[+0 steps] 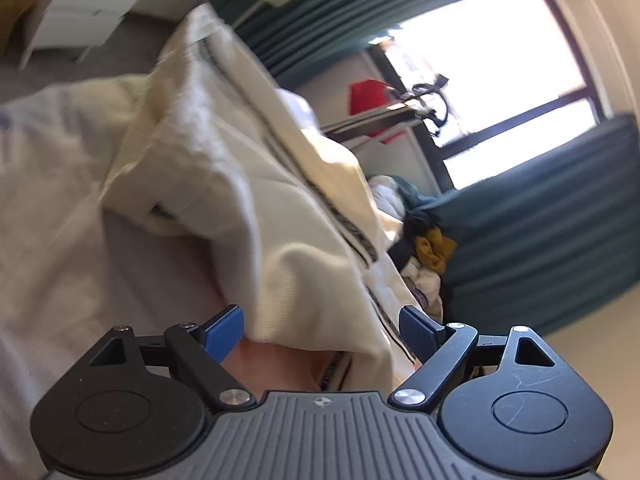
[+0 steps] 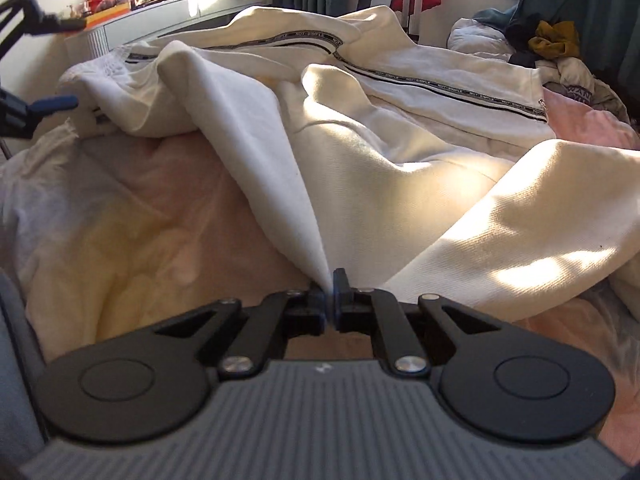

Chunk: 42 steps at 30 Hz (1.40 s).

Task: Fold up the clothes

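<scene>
The cream-white cotton jacket with black lettered tape along its zip (image 2: pixel 400 92) lies crumpled across a pale pink bed cover (image 2: pixel 168 216), sunlit on its near folds. The right gripper (image 2: pixel 330 300) is clenched on a pinched edge of the jacket's fabric, which rises from between the black fingers in a taut ridge toward the middle of the garment. The left gripper (image 1: pixel 322 334) is released, its blue-padded fingers (image 1: pixel 224 334) spread wide, with a fold of the same cream-white jacket (image 1: pixel 240 184) lying between and just beyond them; no pad presses on the cloth. Seen from the right wrist, the left gripper's blue fingertip (image 2: pixel 56 103) sits just beside the jacket's far left corner. A heap of mixed clothes (image 2: pixel 552 48) lies near teal curtains (image 1: pixel 540 240) beyond the jacket.
</scene>
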Each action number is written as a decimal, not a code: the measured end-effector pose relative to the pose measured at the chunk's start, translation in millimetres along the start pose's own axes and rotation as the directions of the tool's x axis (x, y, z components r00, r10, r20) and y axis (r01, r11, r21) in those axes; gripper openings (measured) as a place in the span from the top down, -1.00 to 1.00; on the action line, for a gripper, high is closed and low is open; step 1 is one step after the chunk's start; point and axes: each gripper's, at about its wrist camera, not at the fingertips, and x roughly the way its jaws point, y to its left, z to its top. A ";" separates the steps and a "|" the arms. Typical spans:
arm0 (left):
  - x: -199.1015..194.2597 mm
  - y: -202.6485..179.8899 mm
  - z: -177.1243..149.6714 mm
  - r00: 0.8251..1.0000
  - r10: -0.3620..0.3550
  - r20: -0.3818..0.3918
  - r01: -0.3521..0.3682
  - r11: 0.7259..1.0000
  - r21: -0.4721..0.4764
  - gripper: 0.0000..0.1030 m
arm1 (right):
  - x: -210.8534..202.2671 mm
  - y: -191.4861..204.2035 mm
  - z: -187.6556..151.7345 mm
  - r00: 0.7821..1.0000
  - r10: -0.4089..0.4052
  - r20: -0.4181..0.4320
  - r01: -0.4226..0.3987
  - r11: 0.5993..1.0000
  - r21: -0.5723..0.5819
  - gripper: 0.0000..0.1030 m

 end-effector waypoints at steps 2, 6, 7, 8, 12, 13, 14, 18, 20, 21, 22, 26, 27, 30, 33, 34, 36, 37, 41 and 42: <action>9.0 10.1 3.9 1.000 0.026 0.013 -0.026 0.998 -0.053 -0.66 | 0.4 -2.2 0.8 1.000 -0.001 0.006 0.001 1.000 0.014 0.85; 35.6 25.7 14.2 0.997 0.073 0.034 -0.069 0.992 -0.103 -0.64 | 2.9 0.7 -0.6 1.000 -0.005 0.003 0.005 1.000 0.007 0.85; 42.7 28.4 17.1 0.996 0.079 0.035 -0.074 0.990 -0.118 -0.59 | 4.3 0.4 -0.5 1.000 -0.004 0.002 0.004 1.000 0.006 0.85; 49.6 29.6 19.4 0.996 0.085 0.038 -0.079 0.989 -0.125 -0.55 | 5.4 0.8 -1.1 1.000 -0.002 0.000 0.002 1.000 0.007 0.85; 73.6 25.5 26.4 0.983 0.152 0.098 -0.145 0.986 -0.076 0.03 | 10.1 2.4 -3.0 1.000 -0.001 -0.001 0.001 1.000 0.003 0.85; 76.0 25.3 26.8 0.982 0.154 0.111 -0.146 0.986 -0.075 0.33 | 11.2 2.4 -3.5 1.000 0.000 0.000 0.000 1.000 0.002 0.85; 73.0 23.3 28.6 0.980 0.153 0.126 -0.145 0.987 -0.070 0.49 | 12.2 2.4 -4.0 1.000 0.000 0.001 0.000 1.000 0.001 0.85; 46.1 11.0 34.5 0.967 0.146 0.209 -0.138 0.989 -0.050 0.82 | 14.3 2.6 -5.0 1.000 0.010 0.014 -0.010 1.000 0.004 0.85; 16.4 3.4 36.6 0.952 0.137 0.273 -0.131 0.991 -0.041 0.84 | 14.0 3.5 -4.4 1.000 0.006 0.014 -0.006 1.000 -0.002 0.85; 1.7 -0.5 37.9 0.944 0.133 0.303 -0.128 0.991 -0.036 0.84 | 13.5 5.0 -4.3 1.000 -0.007 0.012 0.008 1.000 -0.013 0.86; -10.8 -4.2 41.8 0.941 0.132 0.312 -0.132 0.991 -0.024 0.85 | 12.7 7.2 -4.8 1.000 -0.027 0.013 0.028 0.999 -0.027 0.86; -53.6 -14.0 61.1 0.936 0.156 0.316 -0.174 0.984 0.031 0.85 | 3.7 13.1 -5.4 0.997 -0.064 0.031 0.066 0.997 -0.048 0.86; -63.5 -11.9 67.4 0.934 0.170 0.314 -0.186 0.982 0.023 0.85 | 1.3 14.6 -5.5 0.997 -0.064 0.032 0.066 0.996 -0.053 0.86; -85.6 11.3 79.1 0.937 0.215 0.277 -0.225 0.974 0.003 0.85 | -4.0 20.6 -5.8 0.998 -0.054 0.013 0.055 0.995 -0.084 0.86; -93.7 43.7 74.2 0.928 0.304 0.214 -0.317 0.948 0.032 0.84 | 10.5 29.6 -13.8 0.996 -0.054 -0.074 0.042 0.986 -0.159 0.86; -96.8 54.9 69.7 0.923 0.334 0.193 -0.348 0.936 0.045 0.82 | 16.7 32.8 -17.0 0.993 -0.056 -0.107 0.036 0.982 -0.187 0.86; -98.2 59.6 63.5 0.916 0.354 0.188 -0.373 0.925 0.073 0.73 | 25.8 37.8 -21.1 0.988 -0.075 -0.135 0.041 0.970 -0.239 0.86; -98.9 61.7 60.4 0.913 0.363 0.186 -0.384 0.919 0.087 0.61 | 26.2 37.8 -20.8 0.988 -0.075 -0.133 0.042 0.970 -0.240 0.85; -107.2 50.3 49.2 0.913 0.362 0.189 -0.391 0.909 0.147 0.39 | 12.9 23.2 -16.2 0.995 -0.013 -0.096 -0.001 0.990 -0.143 0.78; -110.9 44.0 46.4 0.905 0.373 0.203 -0.409 0.895 0.176 0.32 | 8.3 17.1 -14.5 0.996 0.009 -0.085 -0.018 0.995 -0.101 0.77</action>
